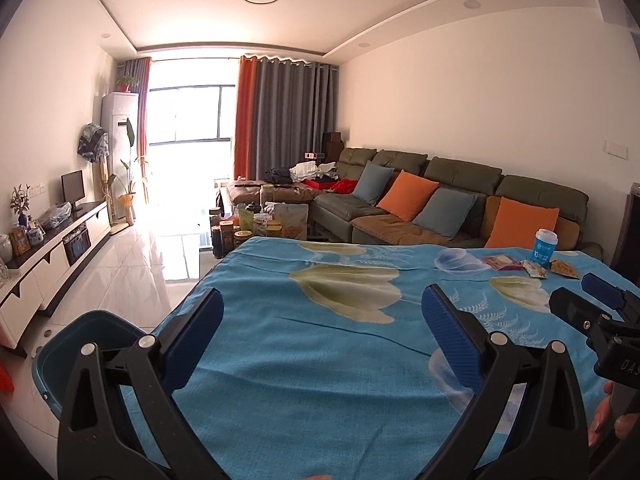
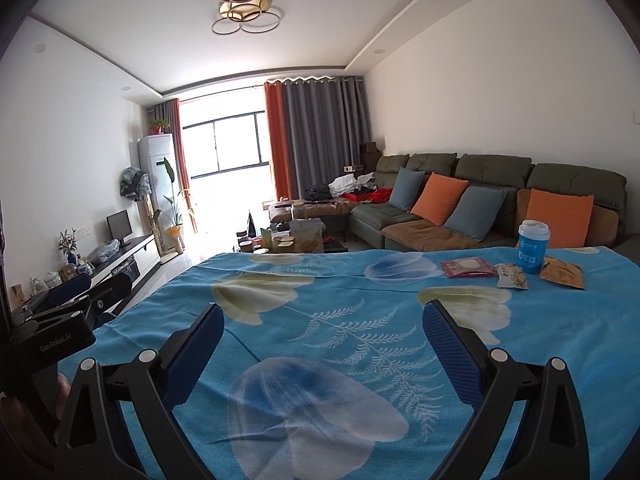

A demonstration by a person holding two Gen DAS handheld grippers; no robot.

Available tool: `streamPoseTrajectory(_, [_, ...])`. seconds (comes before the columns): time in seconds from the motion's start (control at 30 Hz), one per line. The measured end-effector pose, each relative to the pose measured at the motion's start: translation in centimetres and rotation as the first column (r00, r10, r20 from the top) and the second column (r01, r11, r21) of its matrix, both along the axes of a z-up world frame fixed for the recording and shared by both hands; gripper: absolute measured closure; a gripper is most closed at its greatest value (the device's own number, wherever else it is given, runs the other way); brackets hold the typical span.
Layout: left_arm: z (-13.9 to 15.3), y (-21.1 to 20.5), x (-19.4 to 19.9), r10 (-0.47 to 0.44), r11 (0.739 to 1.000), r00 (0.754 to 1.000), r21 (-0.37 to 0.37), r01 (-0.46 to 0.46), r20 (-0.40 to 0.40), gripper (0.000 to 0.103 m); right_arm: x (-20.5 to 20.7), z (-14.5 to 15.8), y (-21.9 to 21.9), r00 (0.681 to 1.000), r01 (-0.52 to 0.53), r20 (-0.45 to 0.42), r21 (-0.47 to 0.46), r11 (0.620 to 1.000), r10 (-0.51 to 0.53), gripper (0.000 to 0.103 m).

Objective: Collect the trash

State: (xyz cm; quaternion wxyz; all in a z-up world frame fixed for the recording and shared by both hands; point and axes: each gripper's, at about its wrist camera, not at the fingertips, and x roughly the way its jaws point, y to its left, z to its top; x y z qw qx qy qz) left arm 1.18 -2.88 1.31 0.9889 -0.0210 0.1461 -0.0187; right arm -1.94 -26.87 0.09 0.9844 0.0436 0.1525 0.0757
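Both wide open, gripping nothing: left gripper [image 1: 322,312] and right gripper [image 2: 323,326] over the blue tablecloth [image 2: 340,292]. Wrappers [image 2: 510,275] beside cup [image 2: 533,246], far right.

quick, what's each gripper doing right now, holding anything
Left gripper: open, holding nothing, above the blue cloth.
Right gripper: open, holding nothing, also above the cloth.
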Motion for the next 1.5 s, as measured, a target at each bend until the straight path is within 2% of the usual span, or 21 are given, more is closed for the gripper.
streamPoseTrajectory(0.13, [0.1, -0.3, 0.5, -0.01, 1.0, 1.0, -0.016, 0.01, -0.005, 0.006, -0.3, 0.2, 0.1, 1.0, 0.013, 0.013, -0.003, 1.0, -0.013, 0.007])
streamPoseTrajectory(0.6, [0.5, -1.5, 0.6, -0.03, 1.0, 0.999, 0.006, 0.03, 0.02, 0.006, -0.6, 0.7, -0.4, 0.998, 0.049, 0.051, -0.008, 0.999, -0.048, 0.007])
streamPoseTrajectory(1.5, [1.0, -1.7, -0.9, 0.007, 0.999, 0.995, 0.053, -0.012, 0.095, 0.006, -1.2, 0.8, -0.1, 0.994, 0.07, 0.086, -0.003, 0.998, -0.07, 0.007])
